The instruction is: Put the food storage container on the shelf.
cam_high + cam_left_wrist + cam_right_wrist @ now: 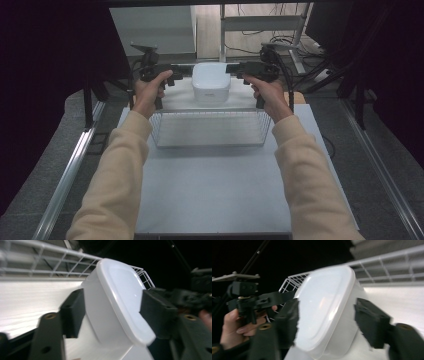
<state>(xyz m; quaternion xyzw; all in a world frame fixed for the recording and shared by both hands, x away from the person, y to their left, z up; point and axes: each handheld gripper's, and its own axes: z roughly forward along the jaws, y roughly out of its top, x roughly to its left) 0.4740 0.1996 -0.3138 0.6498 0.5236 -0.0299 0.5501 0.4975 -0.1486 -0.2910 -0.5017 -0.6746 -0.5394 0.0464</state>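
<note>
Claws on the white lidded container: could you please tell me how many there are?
2: the left claw grips the white lidded container on its left side, the right claw on its right.

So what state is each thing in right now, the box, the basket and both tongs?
White lidded box: lid on, held up beyond the basket.
Wire basket: upright on the table, nothing in it.
Left tongs: shut on the box's side.
Right tongs: shut on the opposite side.

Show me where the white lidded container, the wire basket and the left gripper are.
white lidded container (pixel 211 80), high view, on its lid.
wire basket (pixel 210 144), high view, on its near rim.
left gripper (pixel 184 71), high view, between its fingertips at the container's left side.
</note>
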